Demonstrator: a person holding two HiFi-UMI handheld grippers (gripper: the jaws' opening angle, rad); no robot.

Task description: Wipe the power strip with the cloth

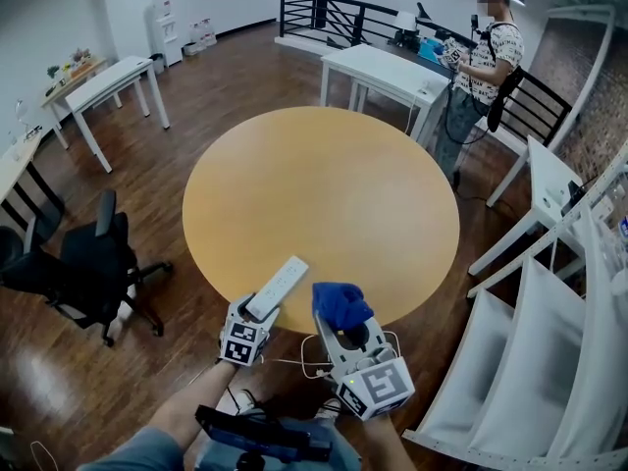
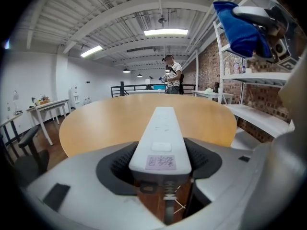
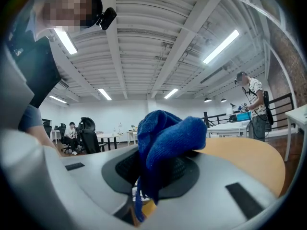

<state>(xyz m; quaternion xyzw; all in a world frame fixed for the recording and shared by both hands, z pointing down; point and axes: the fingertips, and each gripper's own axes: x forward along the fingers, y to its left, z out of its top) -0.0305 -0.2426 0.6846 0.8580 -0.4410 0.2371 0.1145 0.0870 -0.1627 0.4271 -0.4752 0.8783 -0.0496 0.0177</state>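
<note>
A long white power strip sticks out over the near edge of the round wooden table. My left gripper is shut on its near end. In the left gripper view the strip lies between the pads and points across the table. My right gripper hangs just right of the strip, shut on a bunched blue cloth. The cloth fills the jaws in the right gripper view. It also shows high at the right in the left gripper view, the cloth held above the strip.
A black office chair stands left of the table. White tables stand at the back, with a person beside the far one. White shelving runs along the right. A white cable dangles below the table edge.
</note>
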